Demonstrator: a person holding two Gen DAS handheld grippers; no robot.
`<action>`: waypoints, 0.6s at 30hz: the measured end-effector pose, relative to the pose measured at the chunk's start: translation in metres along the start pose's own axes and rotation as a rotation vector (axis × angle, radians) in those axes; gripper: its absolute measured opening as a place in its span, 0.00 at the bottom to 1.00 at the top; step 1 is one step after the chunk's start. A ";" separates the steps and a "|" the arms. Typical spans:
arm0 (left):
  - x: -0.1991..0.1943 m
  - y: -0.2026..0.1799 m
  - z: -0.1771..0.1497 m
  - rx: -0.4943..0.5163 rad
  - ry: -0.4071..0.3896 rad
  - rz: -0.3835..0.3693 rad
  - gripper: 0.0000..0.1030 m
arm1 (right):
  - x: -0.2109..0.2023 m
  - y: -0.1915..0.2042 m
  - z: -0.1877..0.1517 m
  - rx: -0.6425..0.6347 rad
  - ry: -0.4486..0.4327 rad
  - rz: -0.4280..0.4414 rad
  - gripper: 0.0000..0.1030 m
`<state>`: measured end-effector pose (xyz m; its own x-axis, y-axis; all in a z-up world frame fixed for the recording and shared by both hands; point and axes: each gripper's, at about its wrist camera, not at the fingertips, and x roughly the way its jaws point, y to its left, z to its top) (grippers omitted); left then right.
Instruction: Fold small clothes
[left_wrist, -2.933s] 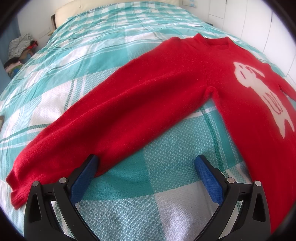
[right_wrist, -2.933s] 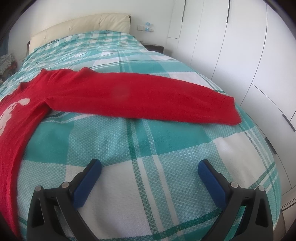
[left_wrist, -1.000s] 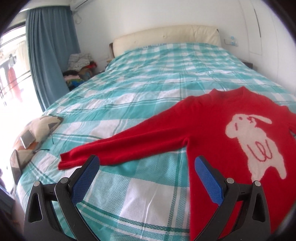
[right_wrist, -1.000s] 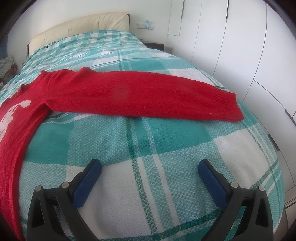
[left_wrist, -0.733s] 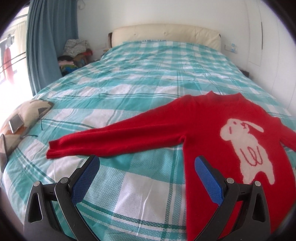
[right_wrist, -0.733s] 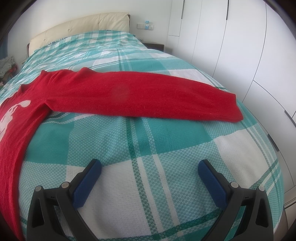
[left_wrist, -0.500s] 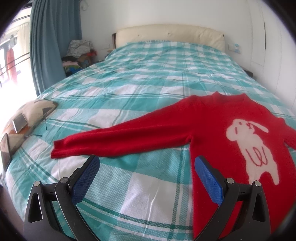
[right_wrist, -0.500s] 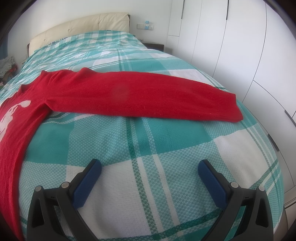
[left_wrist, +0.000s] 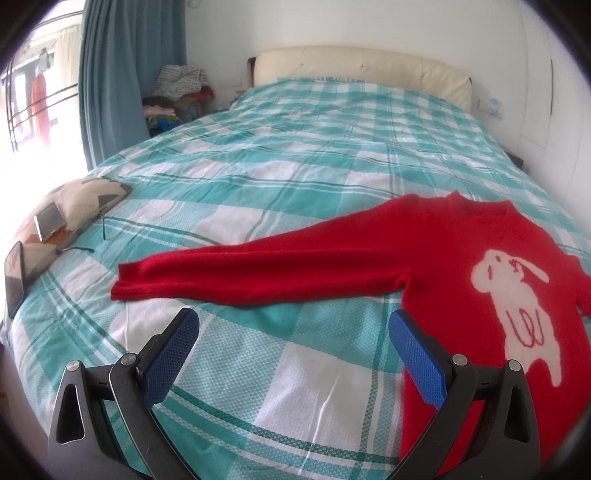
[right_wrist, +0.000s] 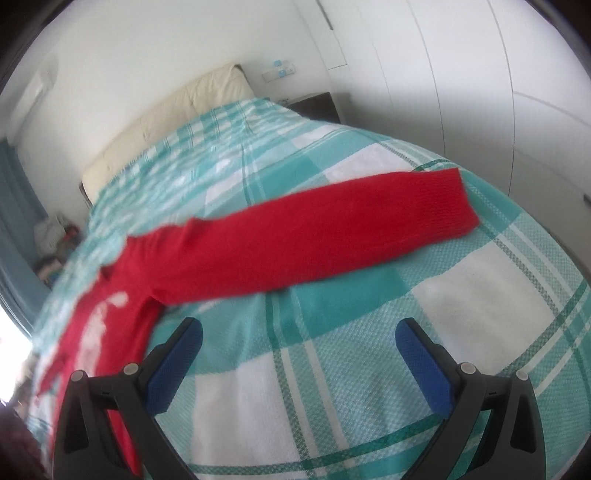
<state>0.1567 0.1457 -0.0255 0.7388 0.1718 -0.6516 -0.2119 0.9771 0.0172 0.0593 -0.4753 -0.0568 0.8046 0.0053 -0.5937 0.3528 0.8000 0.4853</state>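
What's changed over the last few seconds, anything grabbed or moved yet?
Nothing was grabbed. The left gripper pulled back from the sweater's sleeve, so its cuff now lies well ahead. The right gripper has just rolled, tilting its blurred view. Both remain open and empty; the sweater lies spread flat on the plaid bedspread as before.

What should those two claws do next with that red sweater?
Probably lower the left gripper toward the left sleeve cuff and pinch it. The red sweater lies flat on the plaid bedspread with both sleeves spread out, and both the left and the right gripper are open and empty.
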 end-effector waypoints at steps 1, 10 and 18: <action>0.001 0.000 0.000 -0.003 0.006 -0.004 1.00 | -0.002 -0.014 0.011 0.059 -0.006 0.019 0.99; 0.004 -0.002 -0.002 -0.004 0.009 -0.006 1.00 | 0.023 -0.109 0.071 0.317 0.079 0.074 0.78; 0.009 -0.007 -0.004 0.015 0.023 0.013 1.00 | 0.058 -0.104 0.081 0.244 0.227 -0.031 0.04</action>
<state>0.1624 0.1396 -0.0351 0.7209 0.1821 -0.6686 -0.2123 0.9765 0.0371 0.1080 -0.6062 -0.0897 0.6745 0.1385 -0.7252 0.5014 0.6350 0.5877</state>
